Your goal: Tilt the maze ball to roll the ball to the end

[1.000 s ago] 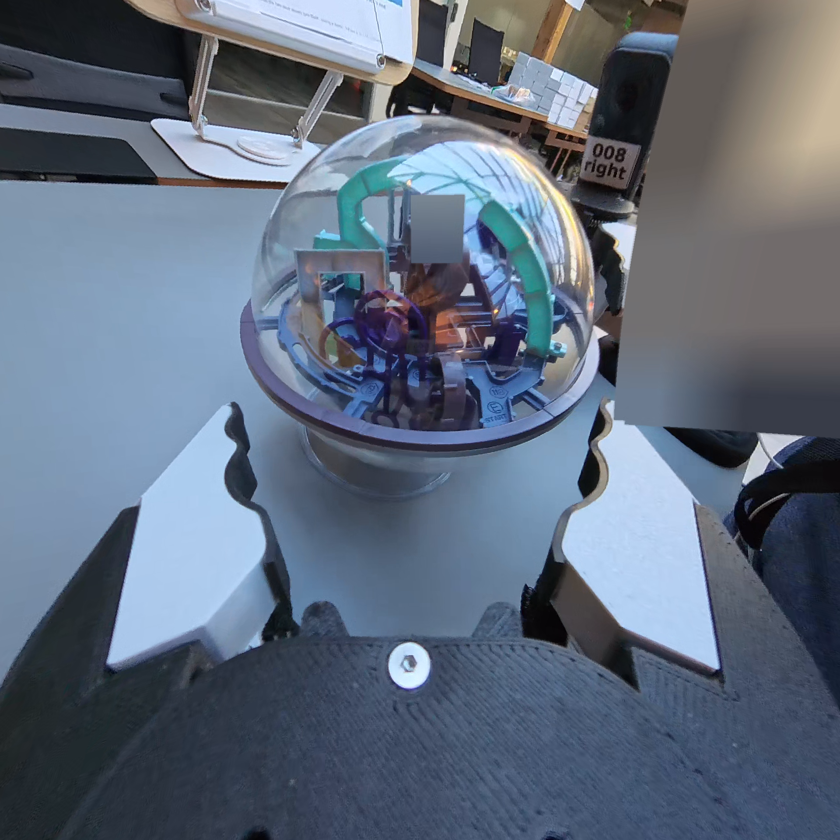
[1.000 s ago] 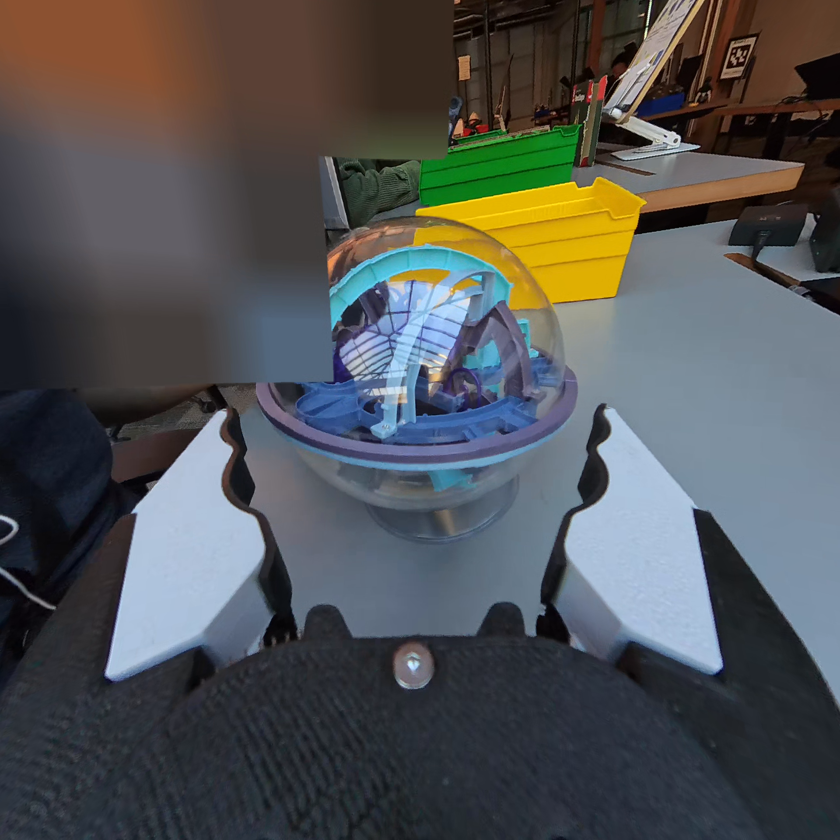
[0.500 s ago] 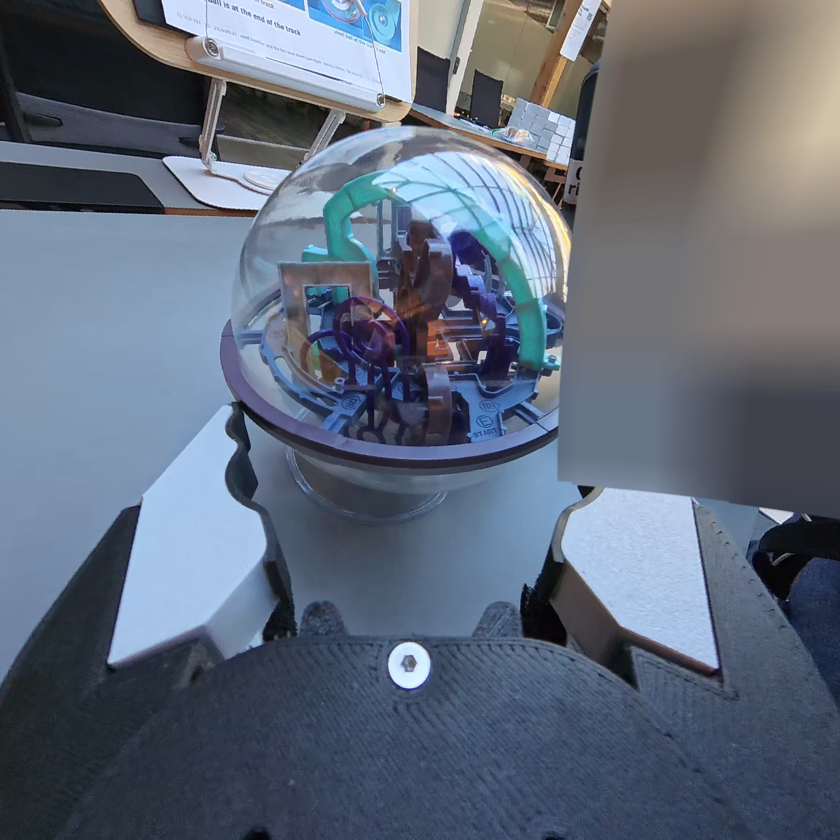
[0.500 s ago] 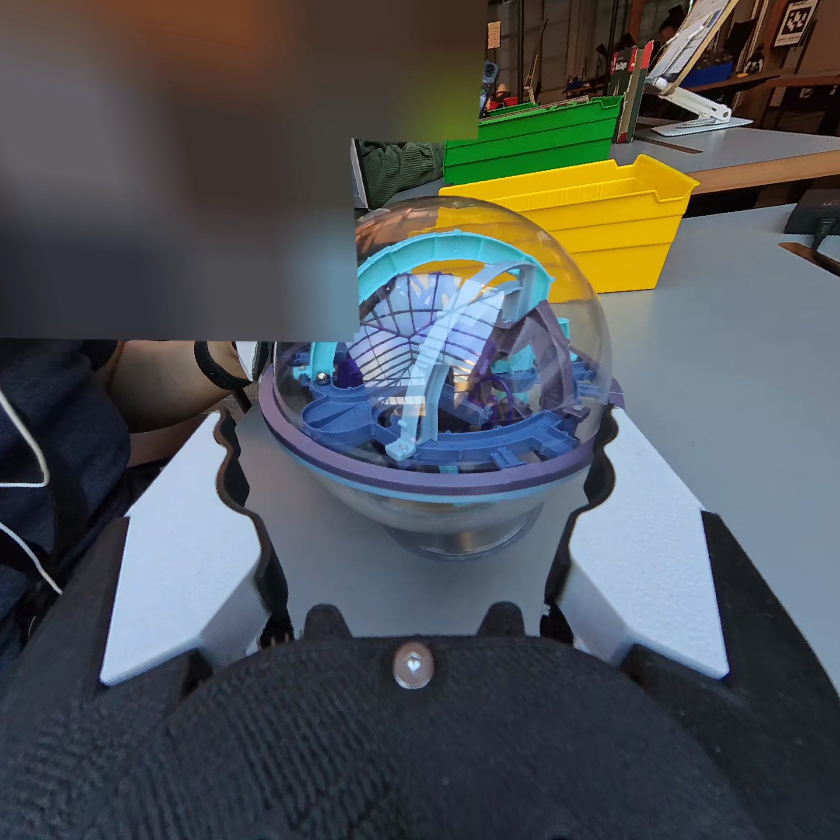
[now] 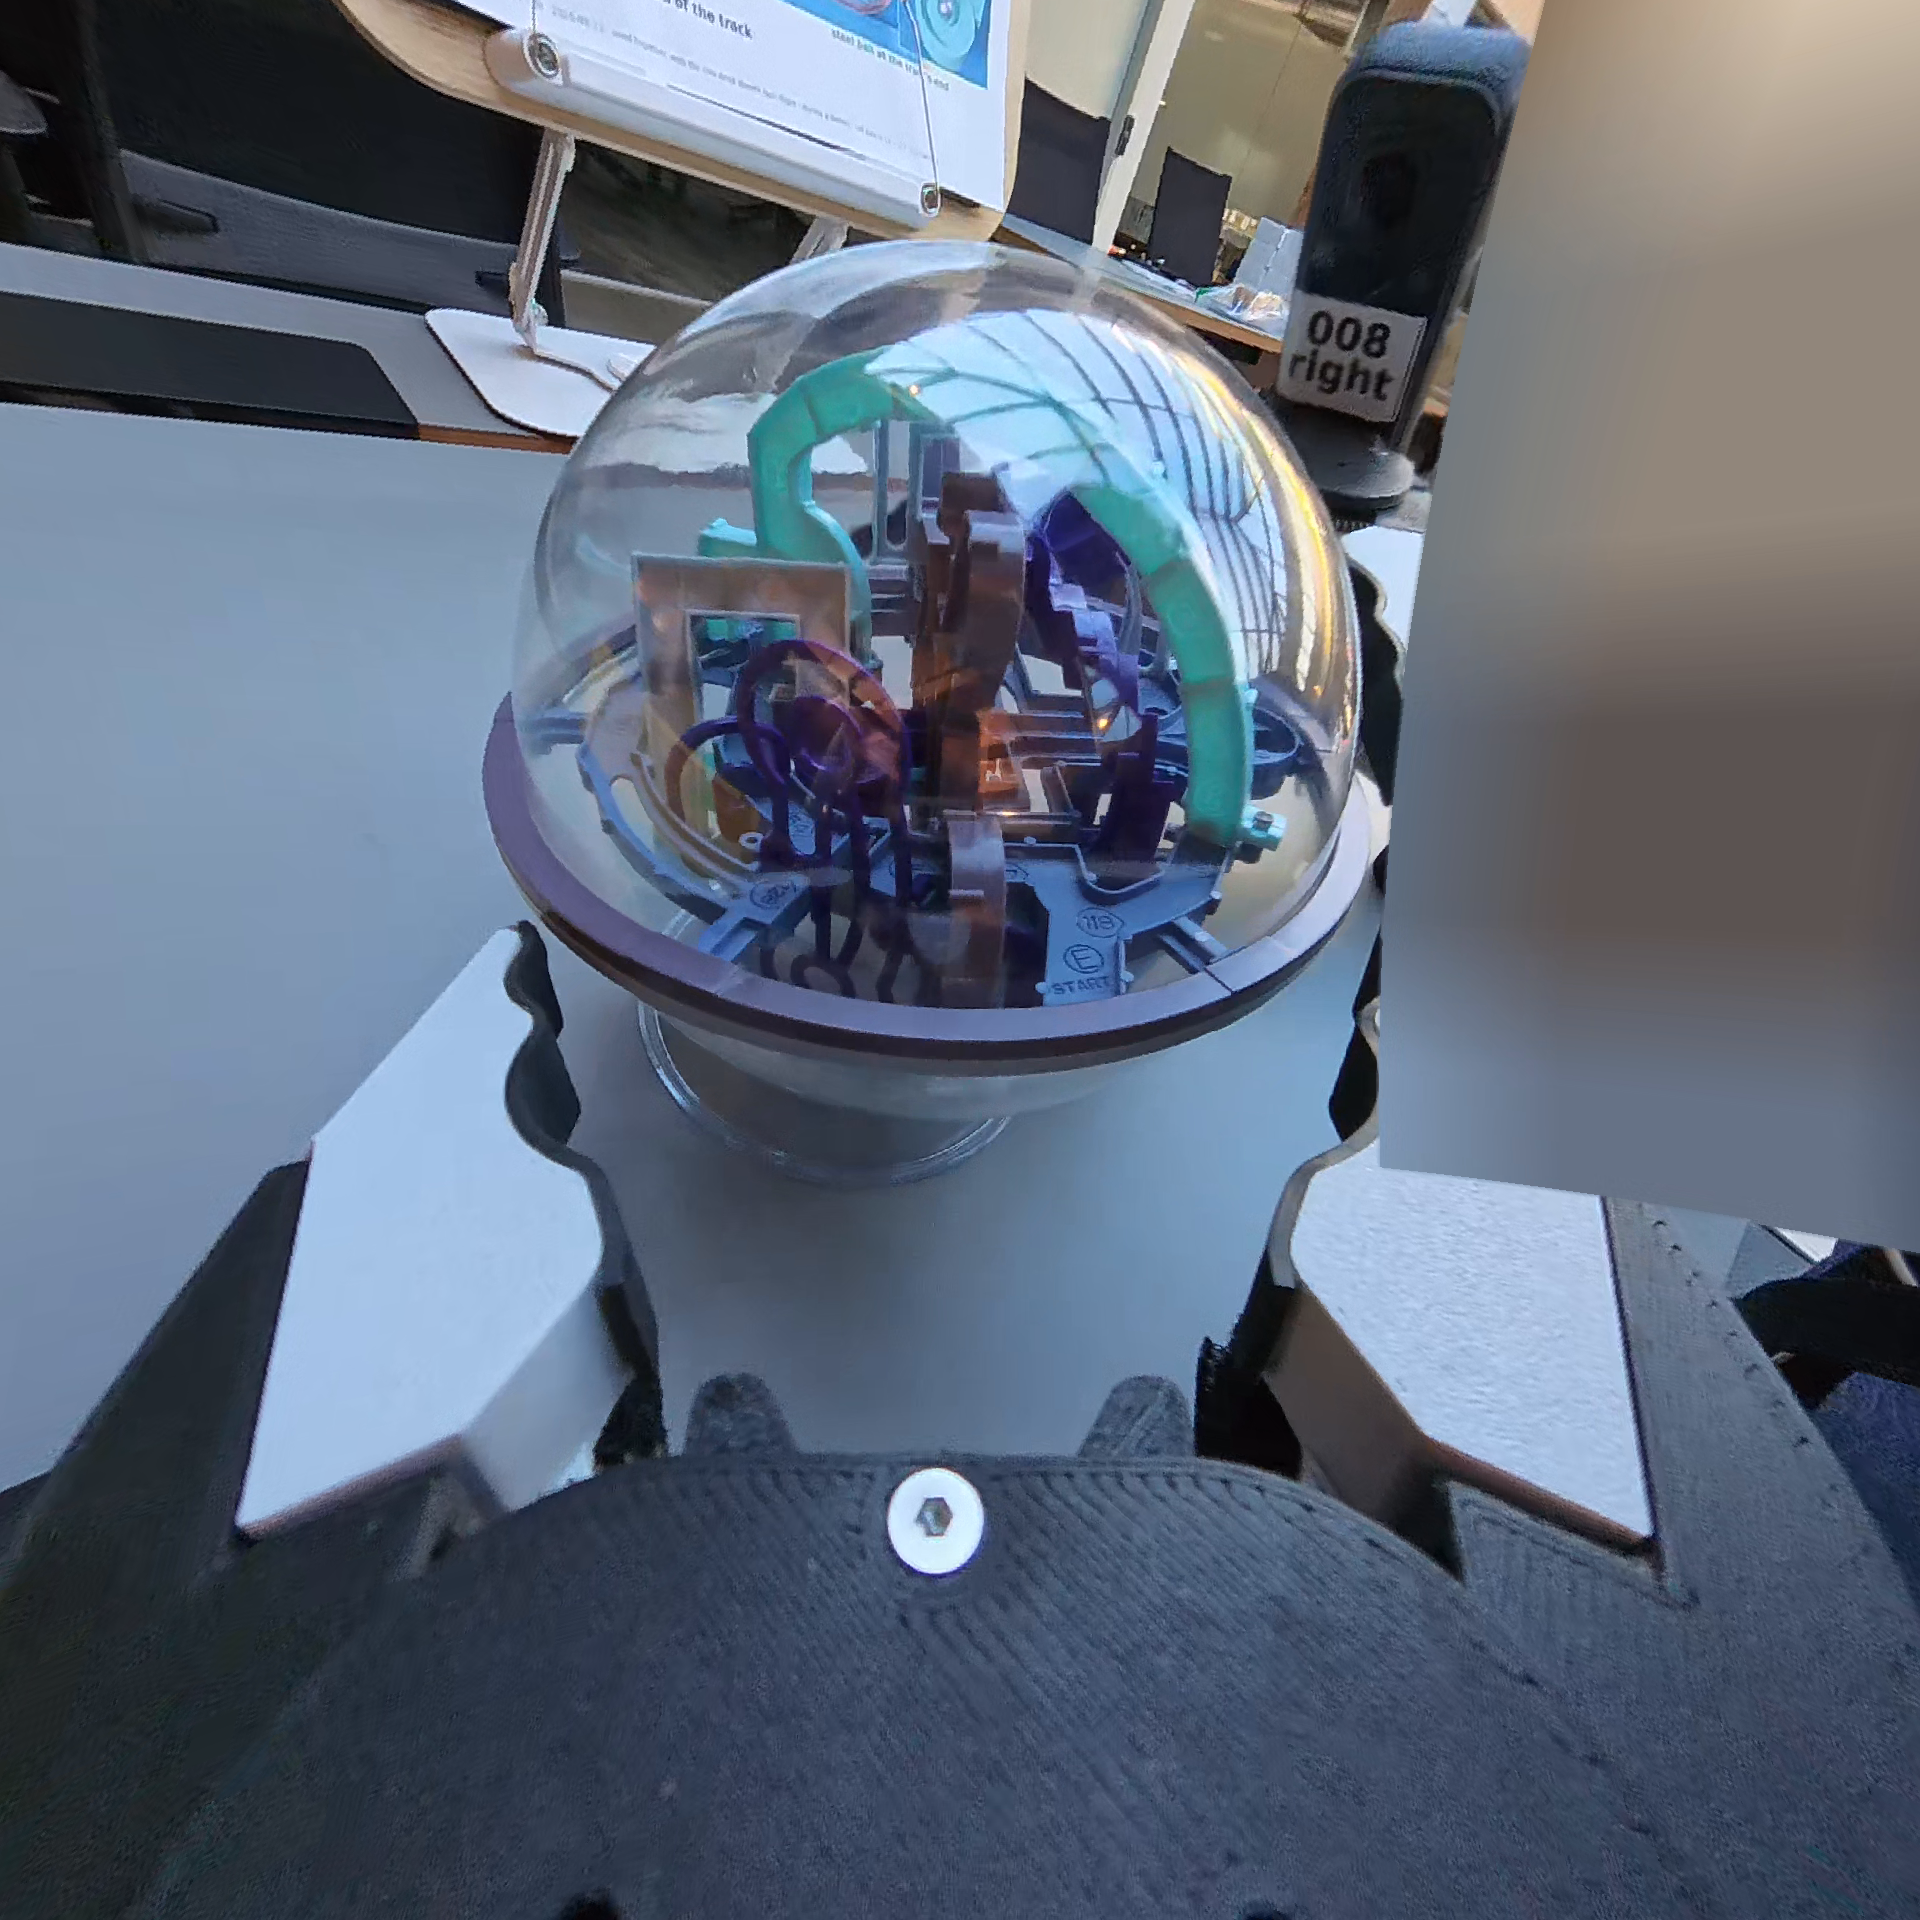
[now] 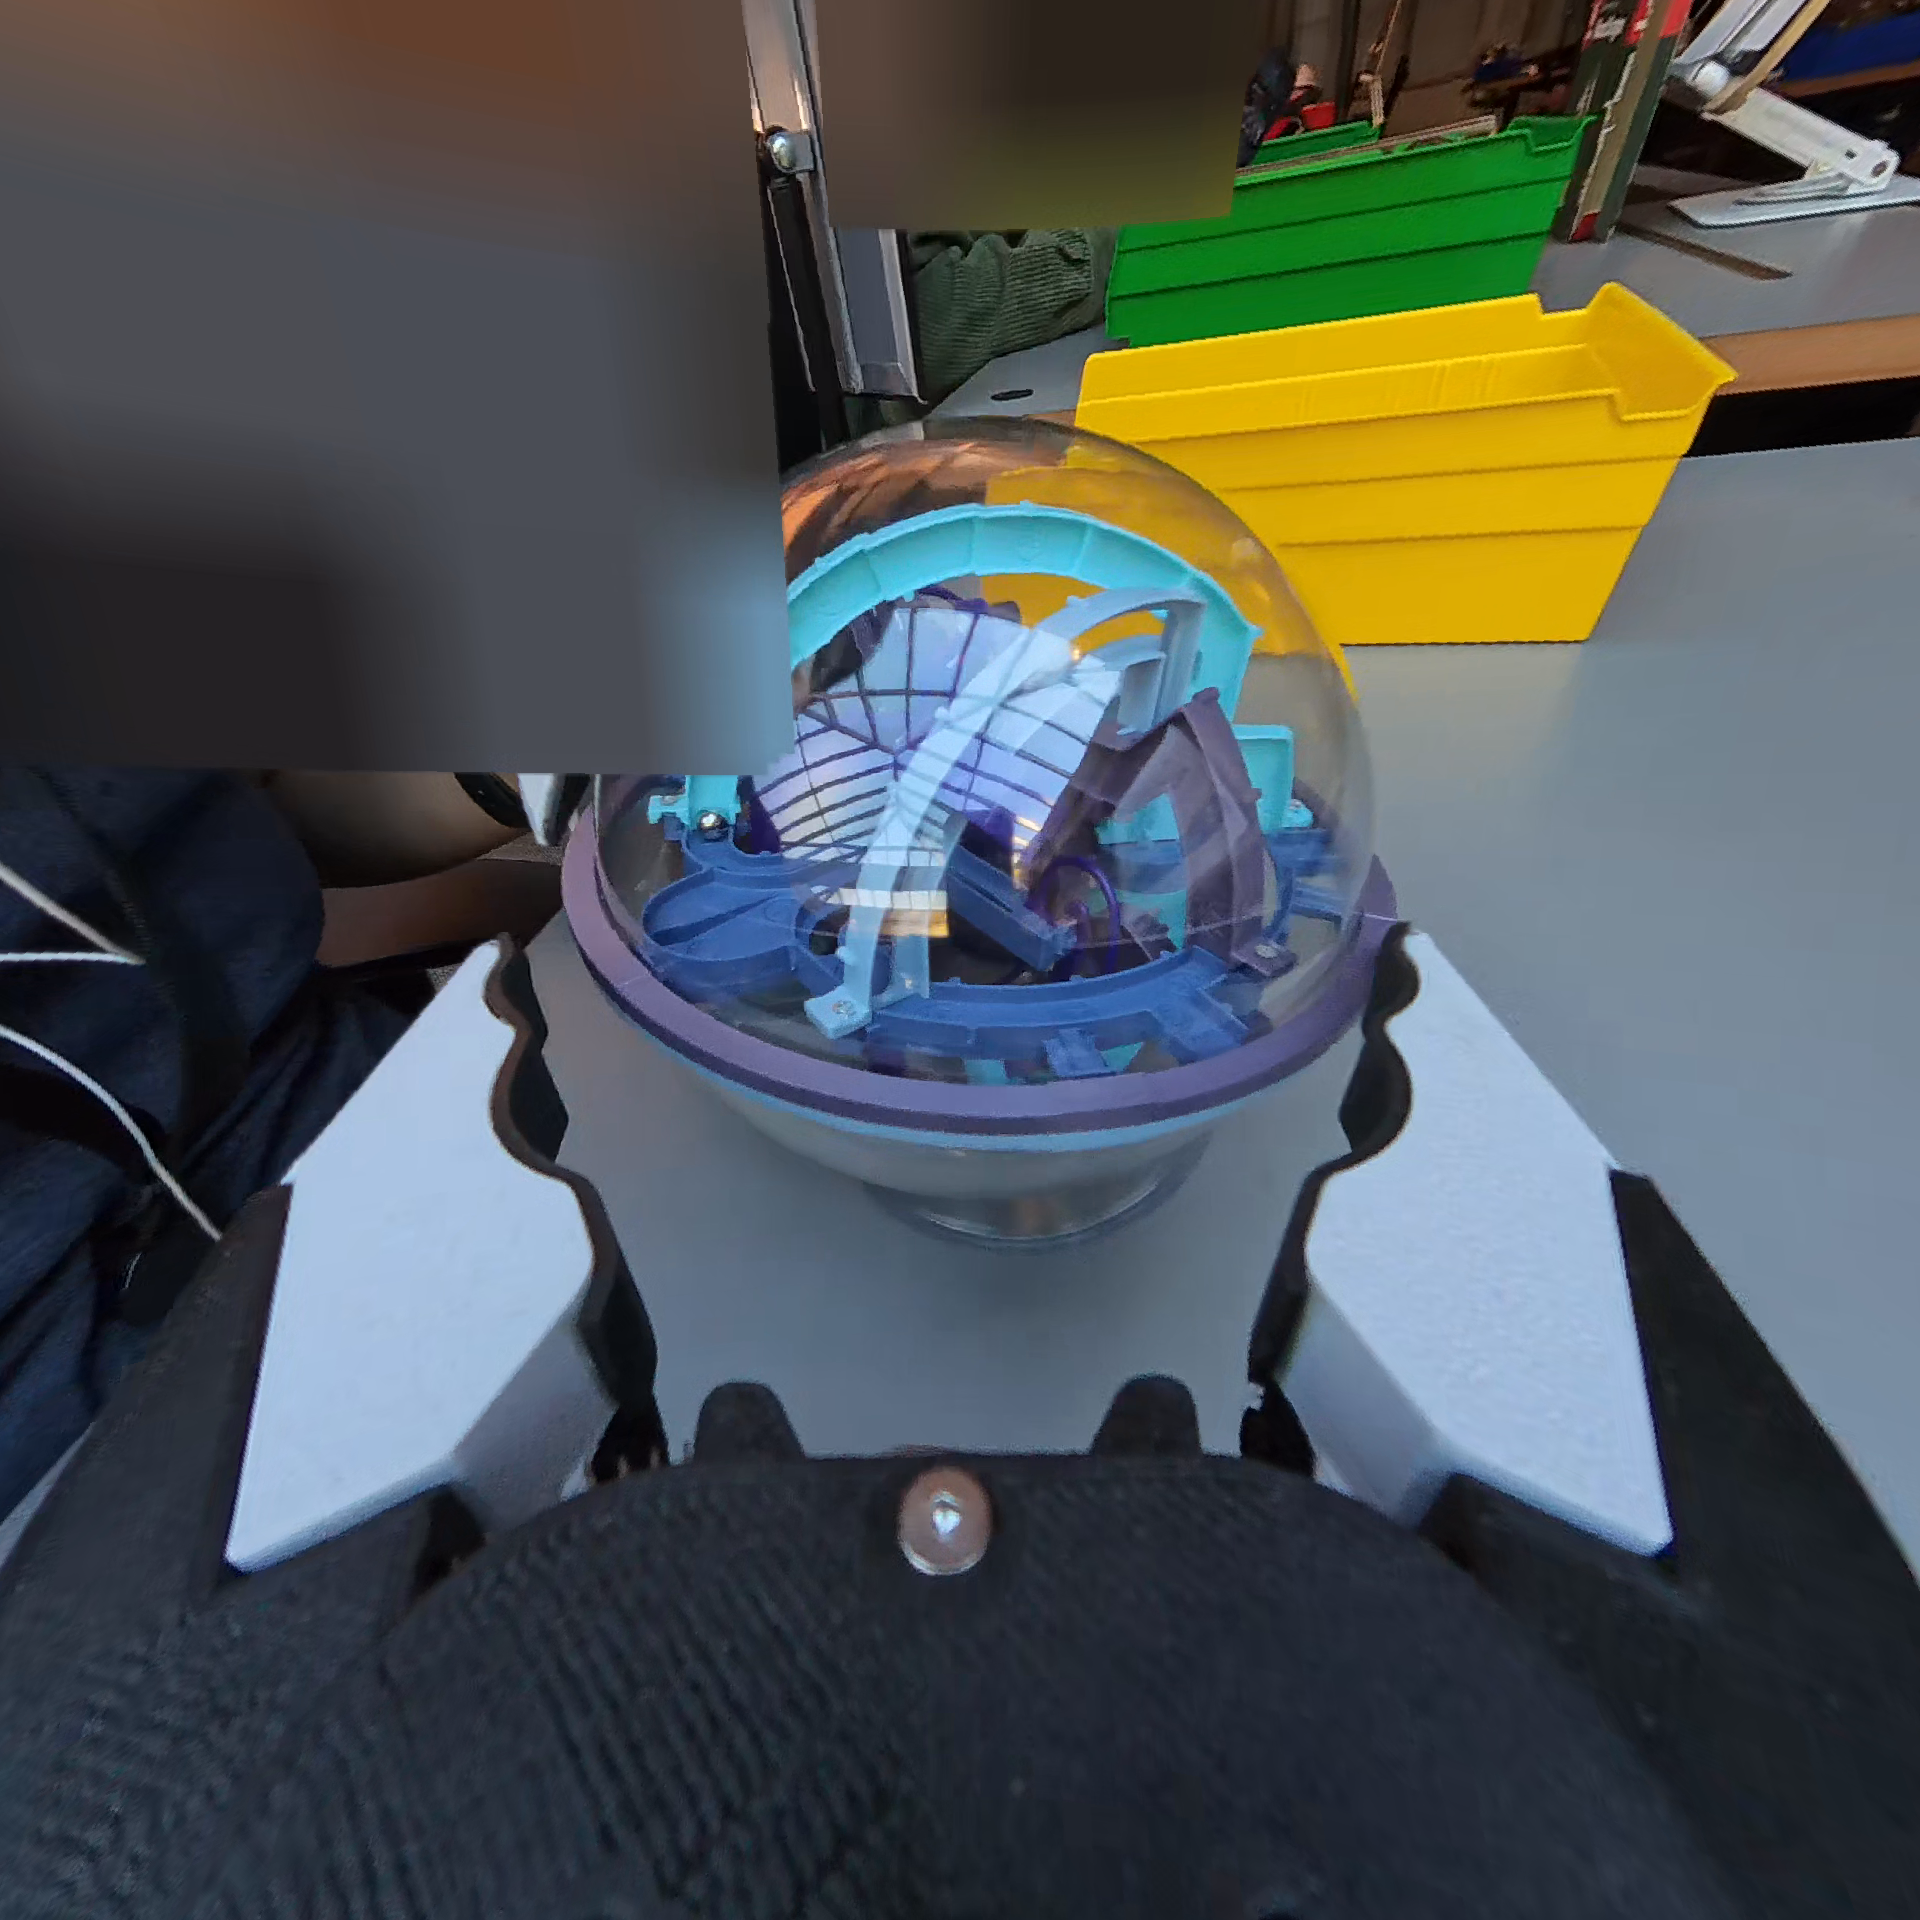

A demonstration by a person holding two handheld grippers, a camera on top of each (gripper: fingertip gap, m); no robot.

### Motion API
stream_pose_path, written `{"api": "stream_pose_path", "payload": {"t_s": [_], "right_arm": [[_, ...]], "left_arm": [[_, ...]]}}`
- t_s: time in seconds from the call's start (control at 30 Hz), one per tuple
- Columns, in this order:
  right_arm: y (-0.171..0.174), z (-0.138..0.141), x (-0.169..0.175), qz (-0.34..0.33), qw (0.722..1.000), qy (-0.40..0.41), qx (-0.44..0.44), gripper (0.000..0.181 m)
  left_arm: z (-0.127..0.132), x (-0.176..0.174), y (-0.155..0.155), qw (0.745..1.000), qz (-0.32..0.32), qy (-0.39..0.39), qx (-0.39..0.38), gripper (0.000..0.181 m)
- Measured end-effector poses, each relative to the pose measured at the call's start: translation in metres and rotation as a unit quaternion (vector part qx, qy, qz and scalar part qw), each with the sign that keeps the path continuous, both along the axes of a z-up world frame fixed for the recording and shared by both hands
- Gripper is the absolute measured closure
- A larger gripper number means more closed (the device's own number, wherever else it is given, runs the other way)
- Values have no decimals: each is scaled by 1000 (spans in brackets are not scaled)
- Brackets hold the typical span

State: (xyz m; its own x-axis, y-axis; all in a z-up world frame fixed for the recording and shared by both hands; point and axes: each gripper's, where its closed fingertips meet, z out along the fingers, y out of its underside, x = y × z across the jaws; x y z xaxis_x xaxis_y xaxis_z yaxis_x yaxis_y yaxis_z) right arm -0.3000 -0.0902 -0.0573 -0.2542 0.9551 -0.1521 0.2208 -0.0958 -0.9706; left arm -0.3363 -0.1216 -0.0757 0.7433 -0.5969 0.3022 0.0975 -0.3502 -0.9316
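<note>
The maze ball [image 5: 925, 675] is a clear sphere with a purple equator ring and coloured tracks inside. It rests upright on a clear round stand [image 5: 831, 1143] on the grey table [image 5: 208, 727]. My left gripper [image 5: 940, 987] is open, with its fingertips on either side of the ring; its right tip is hidden by a blurred patch. In the right wrist view the ball [image 6: 987, 831] sits between the tips of my open right gripper [image 6: 951, 945]. A small shiny ball [image 6: 712, 821] seems to lie on the blue track at the left. The right gripper's black body [image 5: 1382, 260] shows behind the sphere.
A yellow bin [image 6: 1403, 468] and a green bin [image 6: 1330, 239] stand behind the ball in the right wrist view. A sheet on a wooden stand [image 5: 727, 83] is at the back. A person's forearm [image 6: 416, 852] and dark clothes [image 6: 104, 1039] are at the left.
Both grippers have moved in toward the maze ball, so its ring now lies between each pair of fingertips. The ball has stayed on its stand. Both stay open.
</note>
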Motion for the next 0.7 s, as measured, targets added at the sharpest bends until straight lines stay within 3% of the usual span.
{"api": "stream_pose_path", "payload": {"t_s": [0.5,0.7], "right_arm": [[2,0,-8,-34,999,18,4,29],[0,-3,-10,-45,996,9,80,27]], "left_arm": [[4,-2,6,999,-2,21,46,36],[3,-2,7,998,-11,37,55,34]]}}
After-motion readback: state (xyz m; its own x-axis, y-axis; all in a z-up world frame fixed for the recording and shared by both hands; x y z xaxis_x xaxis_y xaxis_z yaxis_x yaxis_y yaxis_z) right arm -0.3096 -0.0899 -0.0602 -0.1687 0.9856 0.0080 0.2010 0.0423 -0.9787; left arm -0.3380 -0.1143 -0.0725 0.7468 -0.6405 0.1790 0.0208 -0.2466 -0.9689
